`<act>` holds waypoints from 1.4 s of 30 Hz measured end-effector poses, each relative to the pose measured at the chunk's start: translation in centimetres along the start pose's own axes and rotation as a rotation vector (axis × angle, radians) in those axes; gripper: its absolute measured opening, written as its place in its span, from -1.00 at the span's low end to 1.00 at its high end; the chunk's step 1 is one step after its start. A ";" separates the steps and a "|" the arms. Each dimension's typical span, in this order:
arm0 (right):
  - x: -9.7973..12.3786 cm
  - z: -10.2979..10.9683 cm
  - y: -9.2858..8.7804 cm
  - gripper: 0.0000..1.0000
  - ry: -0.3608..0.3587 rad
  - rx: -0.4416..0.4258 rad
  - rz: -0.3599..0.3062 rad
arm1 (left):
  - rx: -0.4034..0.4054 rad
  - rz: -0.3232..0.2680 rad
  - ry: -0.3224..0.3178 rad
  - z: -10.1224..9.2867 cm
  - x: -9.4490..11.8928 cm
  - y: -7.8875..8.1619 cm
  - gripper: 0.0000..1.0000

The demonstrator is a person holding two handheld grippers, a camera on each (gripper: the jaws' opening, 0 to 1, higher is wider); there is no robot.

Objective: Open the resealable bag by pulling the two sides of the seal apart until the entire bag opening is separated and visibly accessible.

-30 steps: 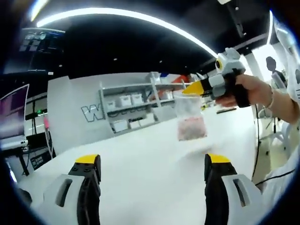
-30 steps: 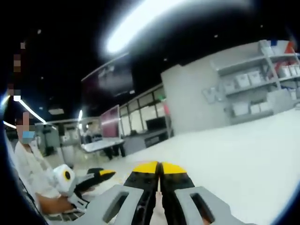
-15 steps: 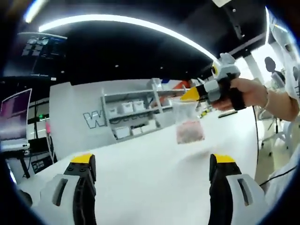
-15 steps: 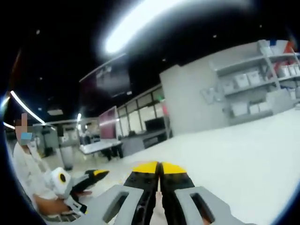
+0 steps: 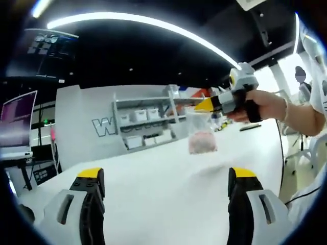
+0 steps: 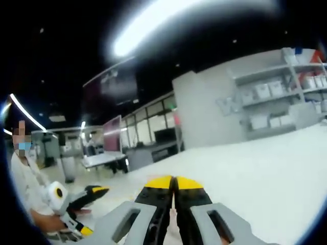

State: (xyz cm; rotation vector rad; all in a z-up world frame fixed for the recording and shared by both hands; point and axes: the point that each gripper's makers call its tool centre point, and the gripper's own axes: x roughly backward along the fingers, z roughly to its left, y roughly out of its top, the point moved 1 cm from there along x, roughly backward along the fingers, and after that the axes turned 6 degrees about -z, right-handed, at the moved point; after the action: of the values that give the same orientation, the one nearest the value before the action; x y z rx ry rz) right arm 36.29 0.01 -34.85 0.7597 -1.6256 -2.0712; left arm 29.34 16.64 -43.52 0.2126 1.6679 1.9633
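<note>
While the right gripper [image 5: 200,105] pinches one top corner of the resealable bag [image 5: 200,133] and holds it hanging above the white table [image 5: 163,173], the left gripper [image 5: 166,176] stands spread wide, well short of it; a one-corner hold could let the bag swing or slip as the left closes in, so a jaw might catch film below the seal. Blur hides the seal line and whether it is parted; the pinkish contents cannot be identified.

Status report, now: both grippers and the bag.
Left gripper open, empty. Right gripper shut on bag, holding it up by the top edge above the table. Seal state unreadable. Nothing in the way.

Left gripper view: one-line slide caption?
Right gripper holds the resealable bag up by its top; left gripper open below.
</note>
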 end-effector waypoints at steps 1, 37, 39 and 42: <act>-0.1 -0.2 0.1 -1.00 -0.003 0.002 0.000 | 0.001 0.001 -0.002 0.0 0.0 0.0 0.99; -4.8 -3.7 -1.3 -1.00 -0.051 -0.003 0.066 | -0.005 0.038 -0.018 -0.4 0.2 0.1 0.90; -5.2 -4.0 -1.4 -1.00 -0.055 -0.008 0.067 | -0.003 0.037 -0.017 -0.4 0.2 0.1 0.90; -5.7 -4.2 -1.4 -1.00 -0.059 -0.004 0.071 | -0.005 0.038 -0.016 -0.4 0.2 0.0 0.90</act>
State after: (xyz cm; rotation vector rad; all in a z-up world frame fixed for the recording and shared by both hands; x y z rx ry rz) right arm 43.35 0.67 -35.97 0.6354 -1.6547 -2.0641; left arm 28.95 16.40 -43.63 0.2594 1.6603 1.9877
